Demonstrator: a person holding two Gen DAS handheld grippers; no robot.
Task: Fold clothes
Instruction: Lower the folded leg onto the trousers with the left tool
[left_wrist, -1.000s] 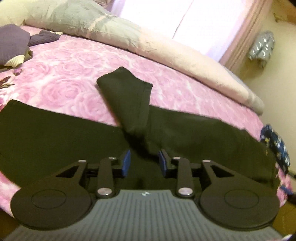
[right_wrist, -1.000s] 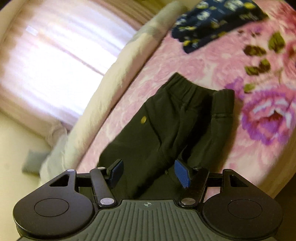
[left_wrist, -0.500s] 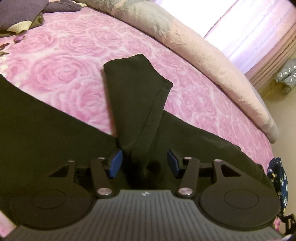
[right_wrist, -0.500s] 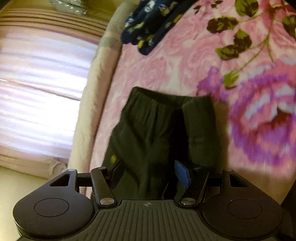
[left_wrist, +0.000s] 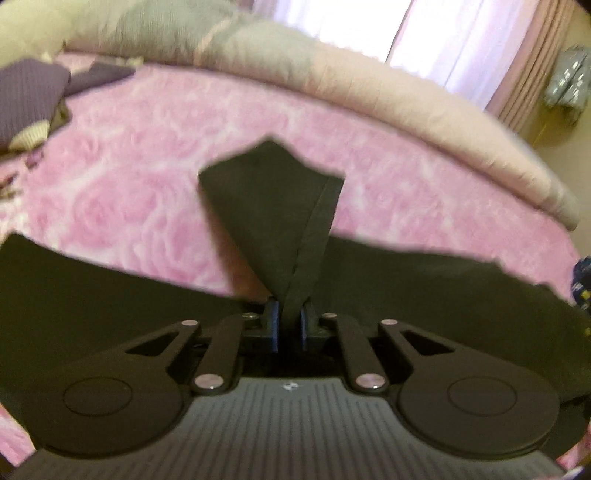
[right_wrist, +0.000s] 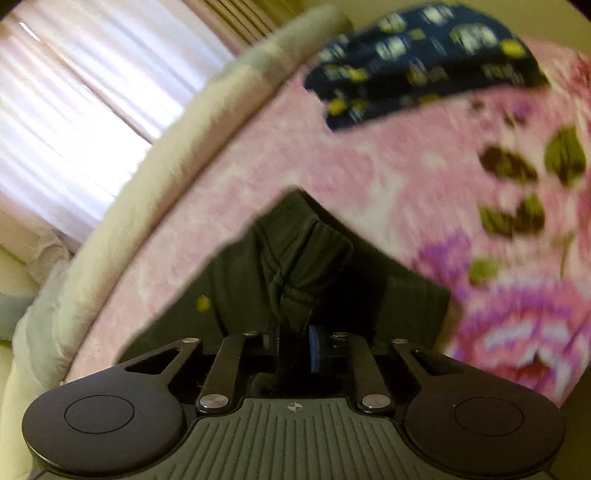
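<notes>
Both grippers are clamped on the dark trousers (left_wrist: 424, 291) now, which lie spread across the pink rose-print bedspread (left_wrist: 155, 155). The left gripper (left_wrist: 288, 325) has just been closing, and its blue pads pinch a hemmed leg end (left_wrist: 273, 206) that stands up from them in a peak. The right gripper (right_wrist: 293, 345) has likewise just been closing: its jaws are nearly together on a bunched fold at the elastic waistband (right_wrist: 303, 251), fabric gathered up between the pads. The rest of the trousers rests flat on the bed beneath. Beyond, a navy patterned garment (right_wrist: 417, 62) lies well apart near the rolled cream quilt (right_wrist: 155, 177), and a purple knit garment (left_wrist: 26, 99) sits at the far left. The picture is blurred.
</notes>
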